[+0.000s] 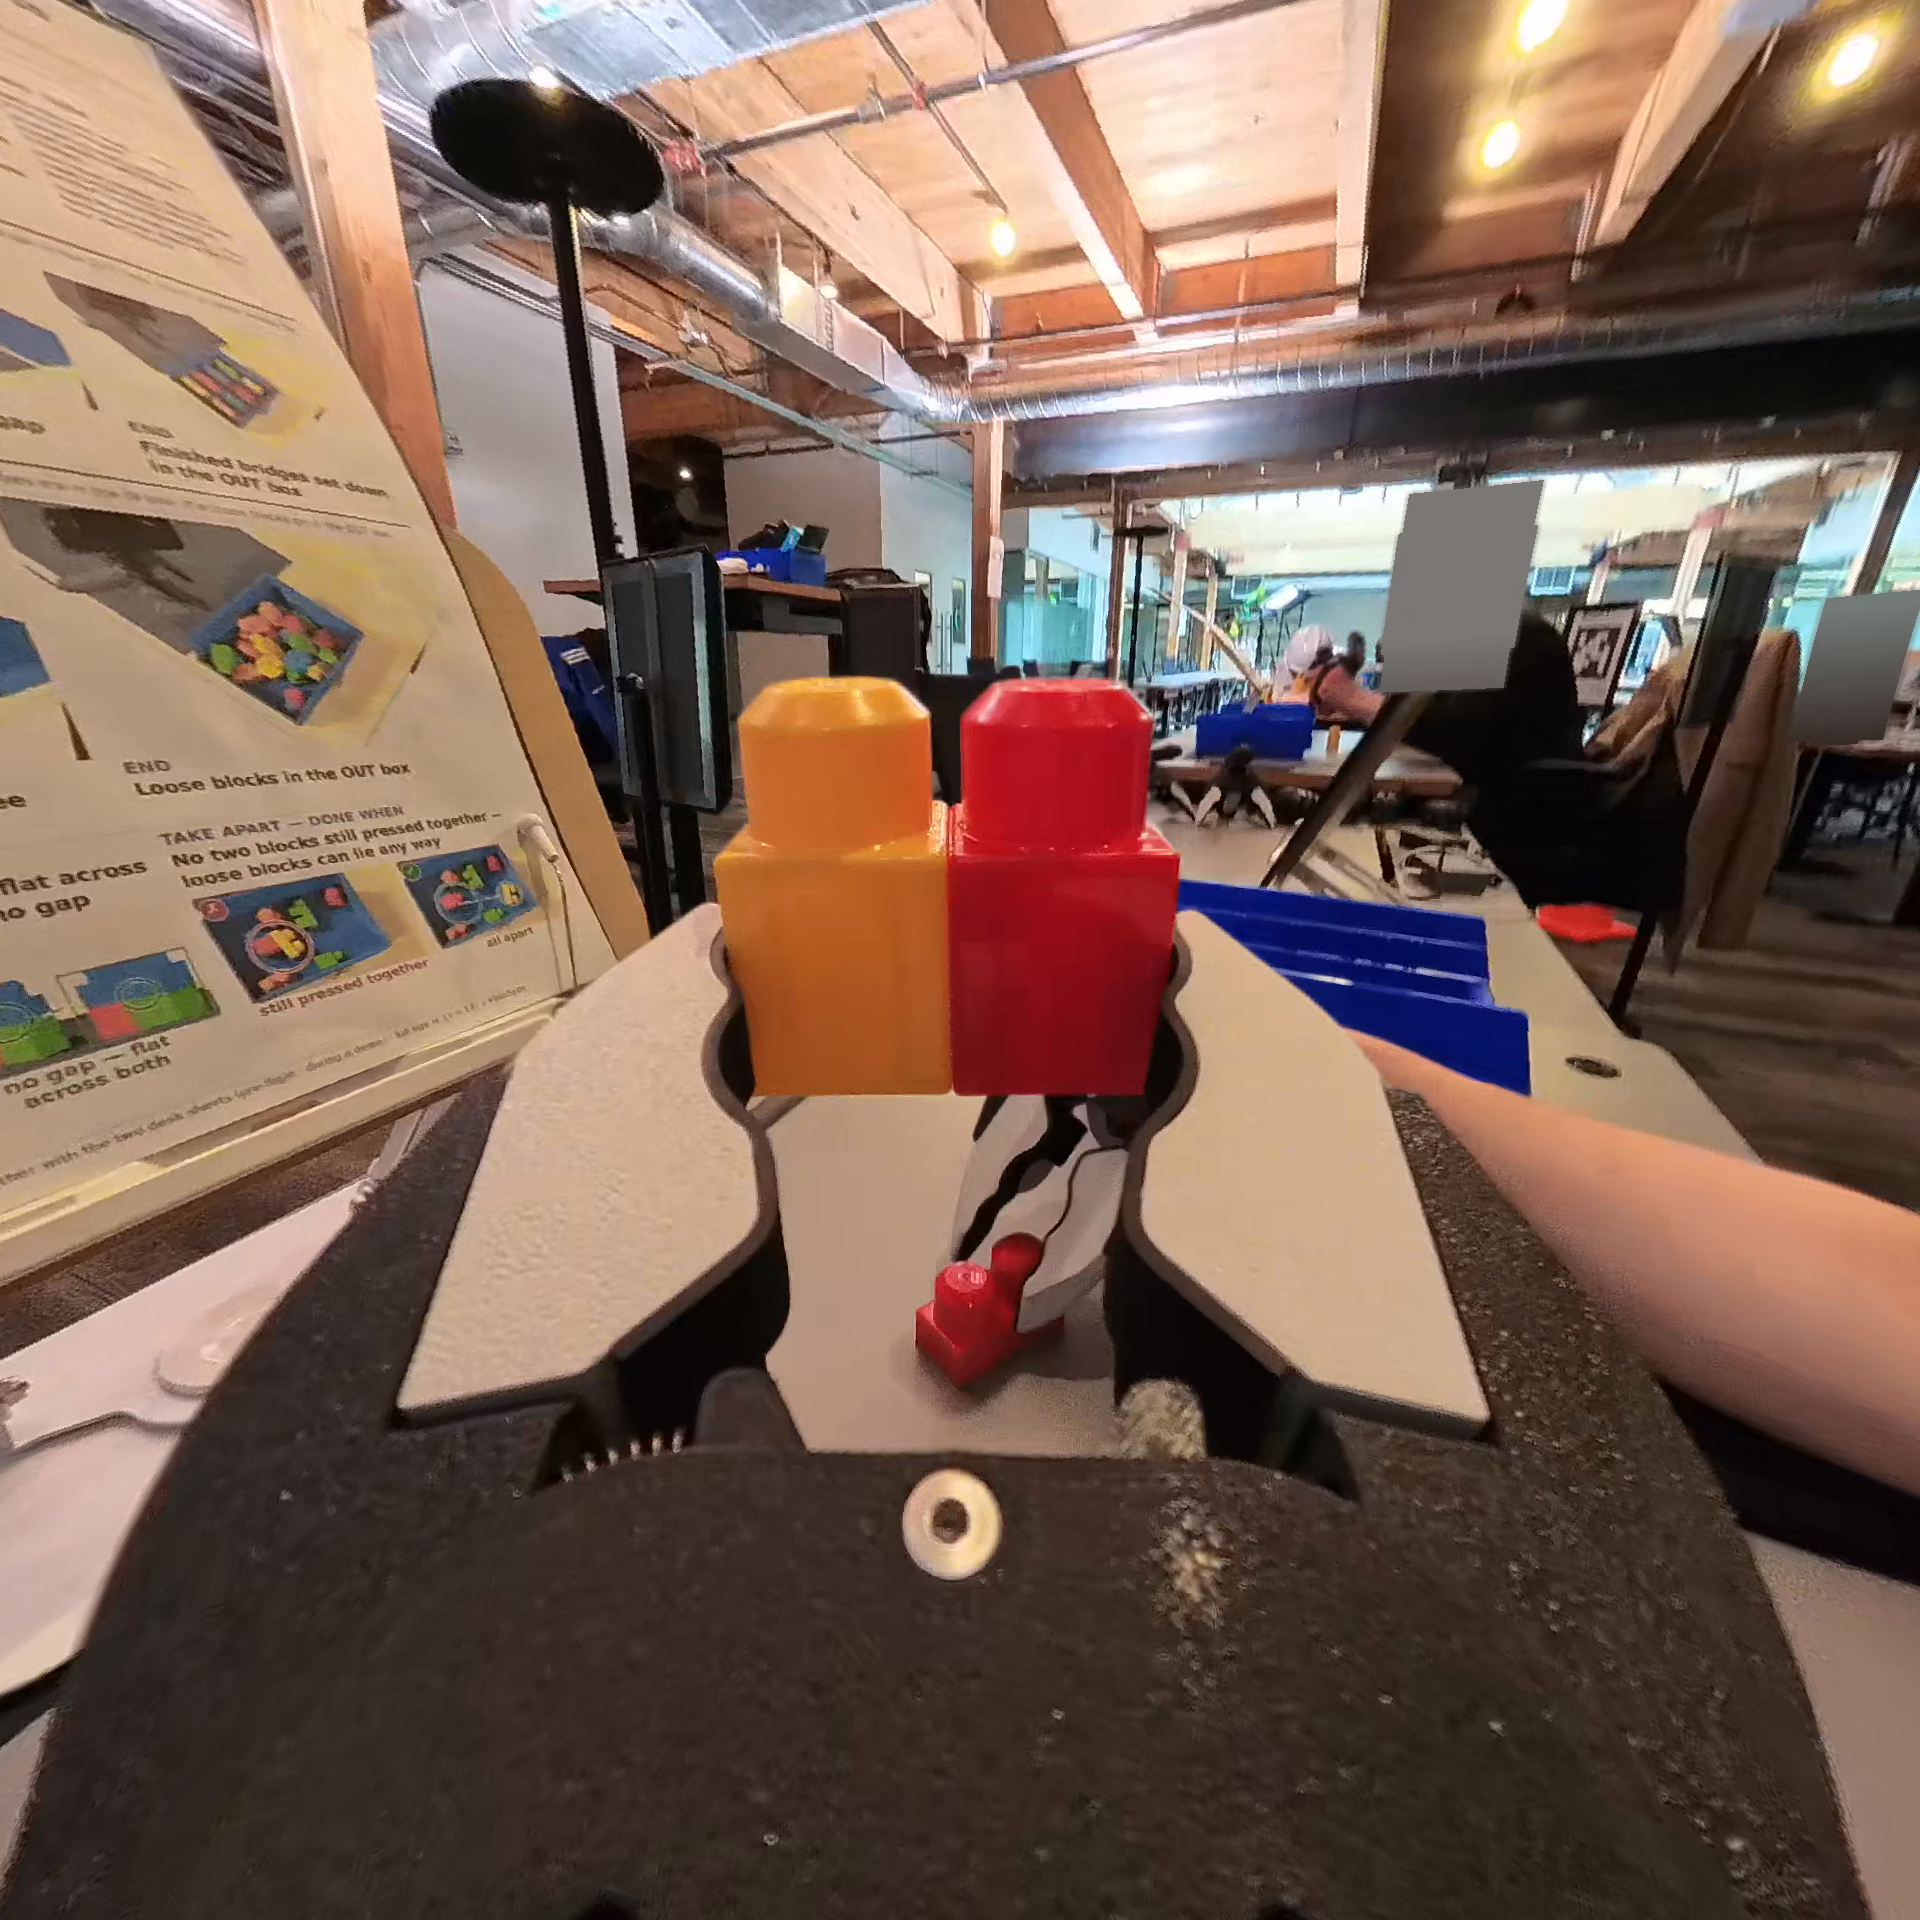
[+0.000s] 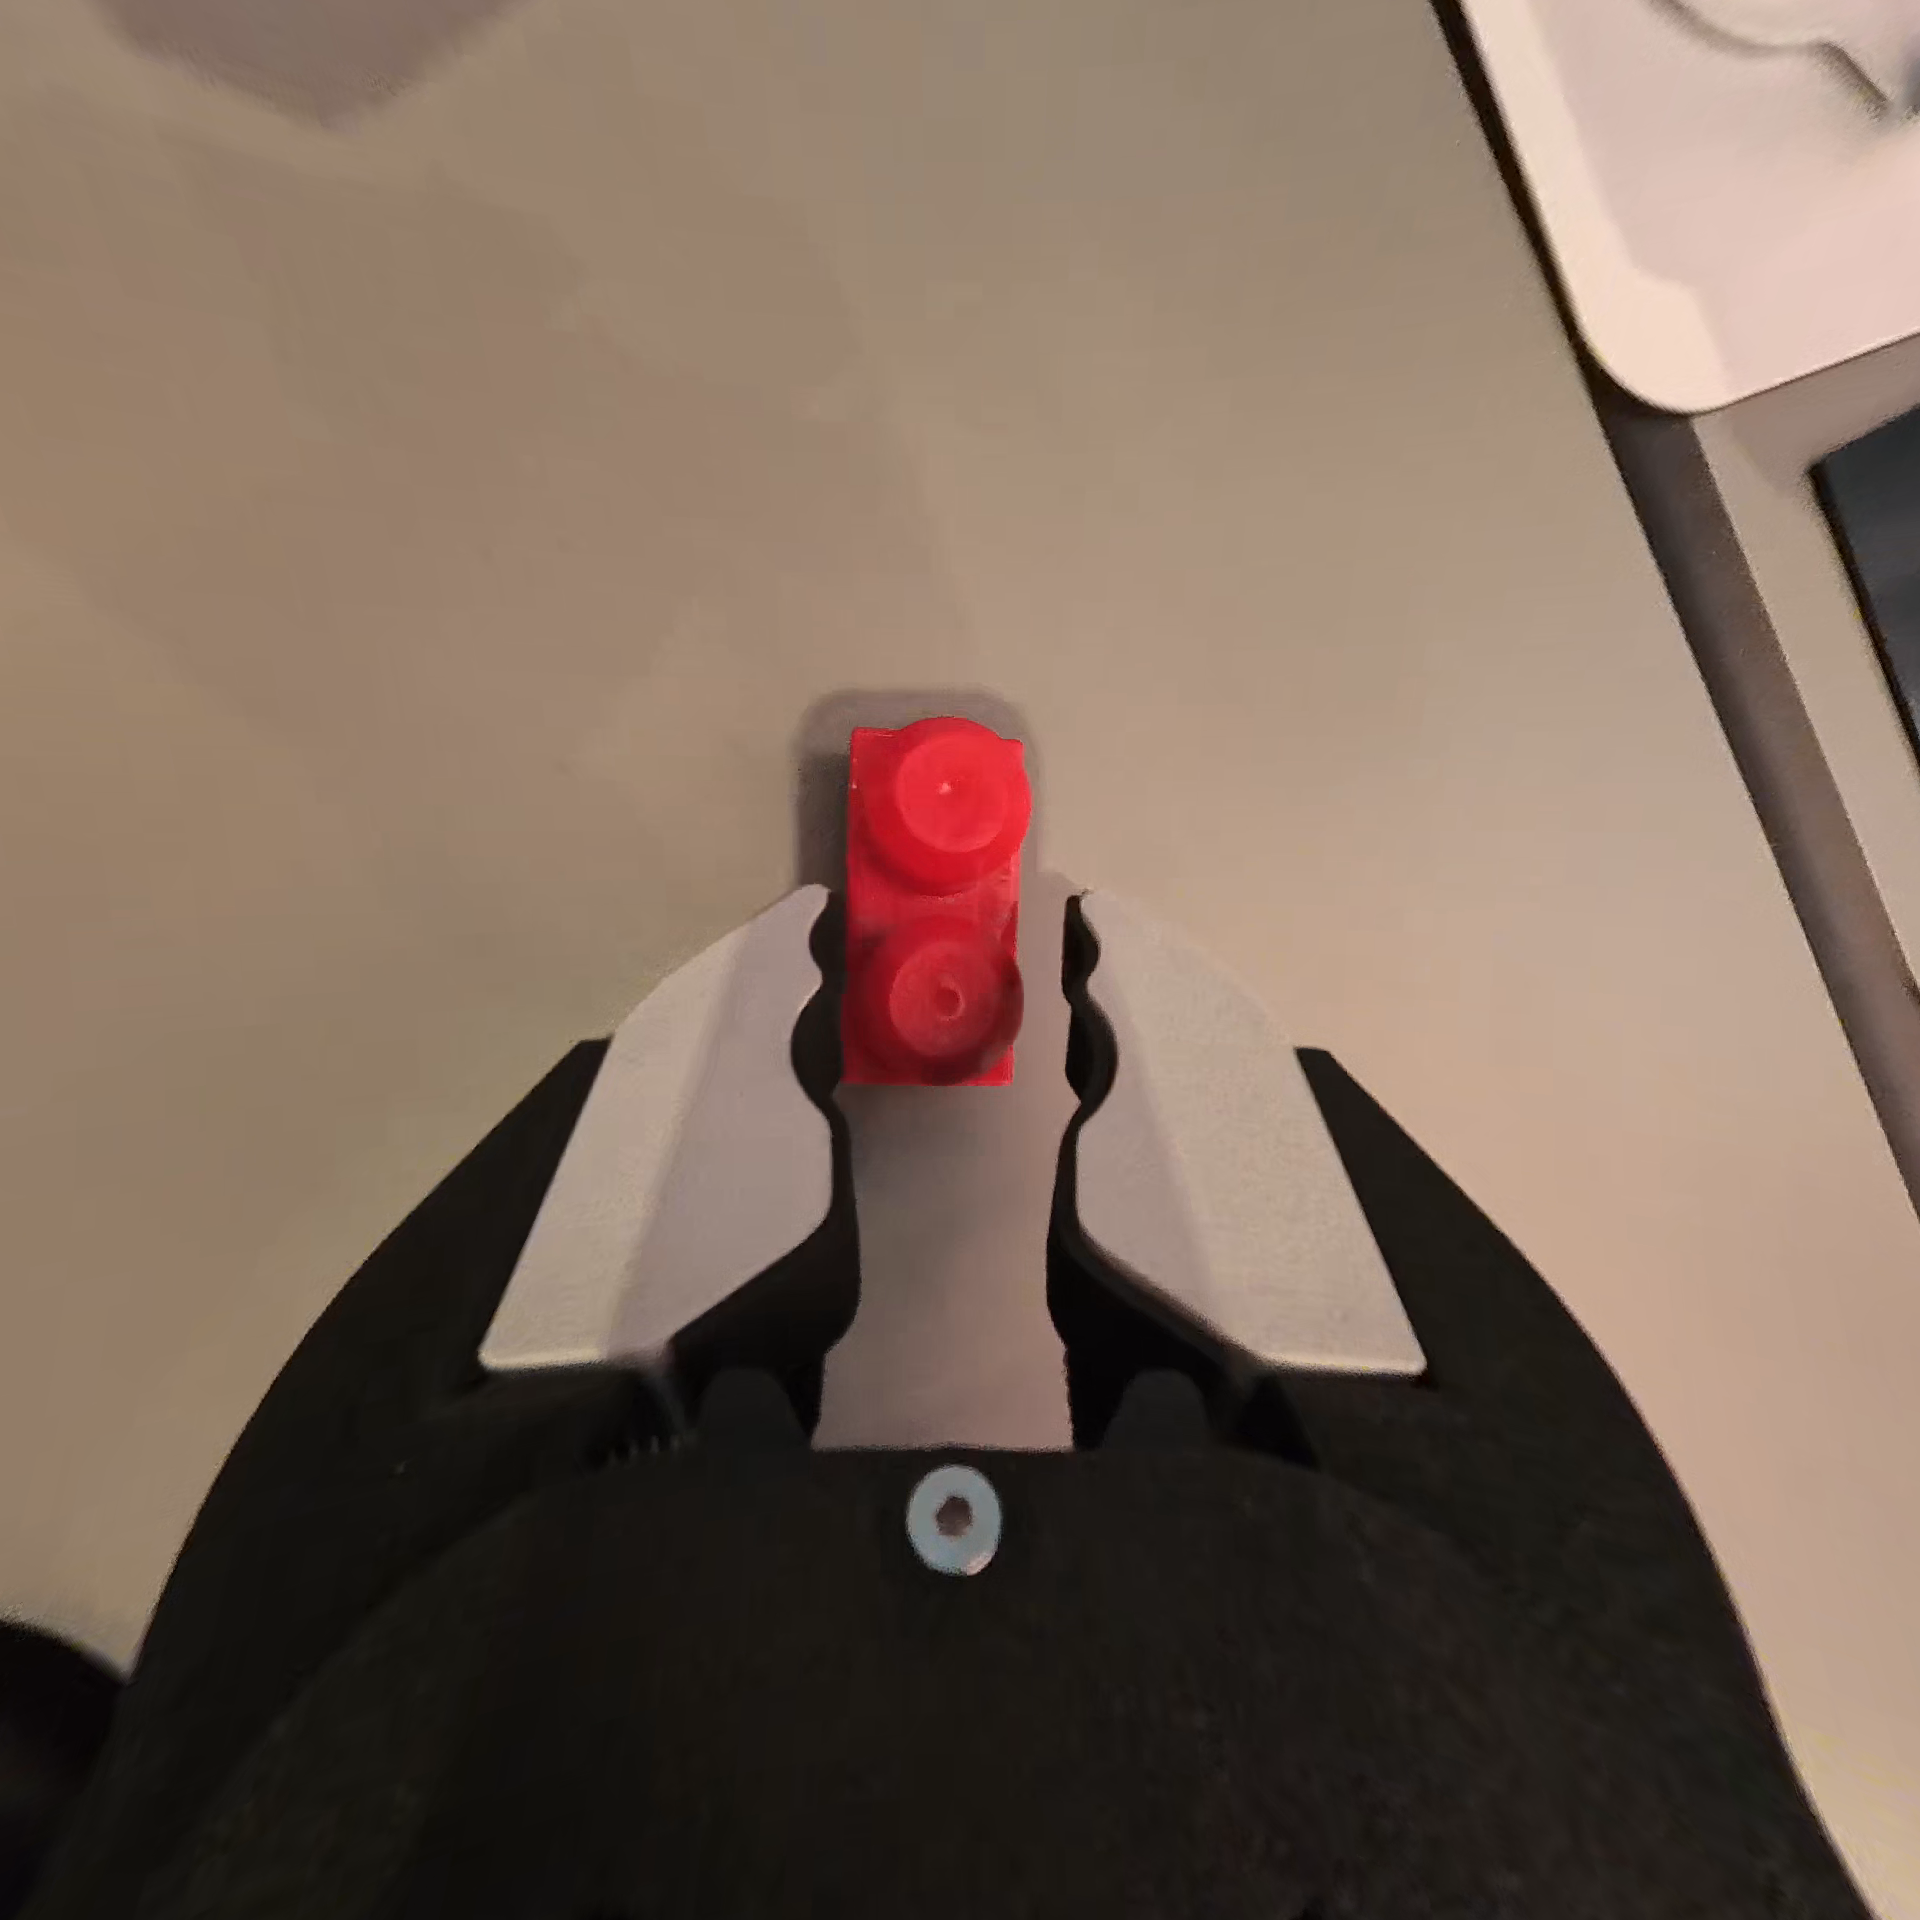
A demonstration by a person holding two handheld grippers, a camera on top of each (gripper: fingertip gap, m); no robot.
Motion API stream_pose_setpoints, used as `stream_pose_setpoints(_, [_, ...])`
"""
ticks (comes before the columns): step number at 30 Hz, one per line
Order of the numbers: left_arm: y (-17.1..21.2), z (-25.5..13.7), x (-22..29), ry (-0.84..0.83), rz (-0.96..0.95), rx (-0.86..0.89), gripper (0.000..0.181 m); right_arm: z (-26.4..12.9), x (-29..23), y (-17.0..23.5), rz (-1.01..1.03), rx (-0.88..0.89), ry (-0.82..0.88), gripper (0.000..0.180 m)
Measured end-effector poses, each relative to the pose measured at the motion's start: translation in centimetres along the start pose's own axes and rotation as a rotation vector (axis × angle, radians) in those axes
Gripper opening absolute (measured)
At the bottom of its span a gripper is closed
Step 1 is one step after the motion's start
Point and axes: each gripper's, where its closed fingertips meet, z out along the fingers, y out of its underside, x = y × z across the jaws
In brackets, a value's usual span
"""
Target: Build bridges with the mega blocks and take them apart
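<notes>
Desk (image 2: 520, 520), pale and bare, fills the right wrist view; in the left wrist view it runs back to a blue bin (image 1: 1382, 966) at centre right. An instruction sheet (image 1: 208, 675) stands at the left of that frame, printed with text and photos of blocks in bins; its wording is left aside, and no brand shows anywhere.

The left tongs (image 1: 951, 977) are clenched on two single-stud blocks side by side, orange block (image 1: 836, 935) on the left and red block (image 1: 1055, 935) on the right, studs up, held above the desk at frame centre.

The right tongs (image 2: 945, 935) are released, jaws spread to either side of the two-stud brick (image 2: 932, 904), which lies flat on the desk, studs up. Its long axis runs straight away from the tongs, up the frame, so the jaws face its long sides. The near stud sits between the tips; the far stud pokes beyond them. The left jaw looks close to touching, the right stands apart.

Judging from this, closing would pinch the brick across its short width. The right tongs are clearly nearer to it.
</notes>
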Motion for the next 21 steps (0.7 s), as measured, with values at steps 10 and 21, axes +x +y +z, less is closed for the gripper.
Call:
stream_pose_setpoints(10, [0.2, -0.7, 0.5, 0.034, 0.065, 0.016, 0.075, 0.5, 0.0, -1.0, 0.115, 0.031, -0.034, 0.034])
stream_pose_setpoints(21, [2.7, -0.1, -0.9, -0.159, 0.248, -0.075, 0.074, -15.5, -0.5, -14.7, 0.395, 0.583, 0.011, 0.033])
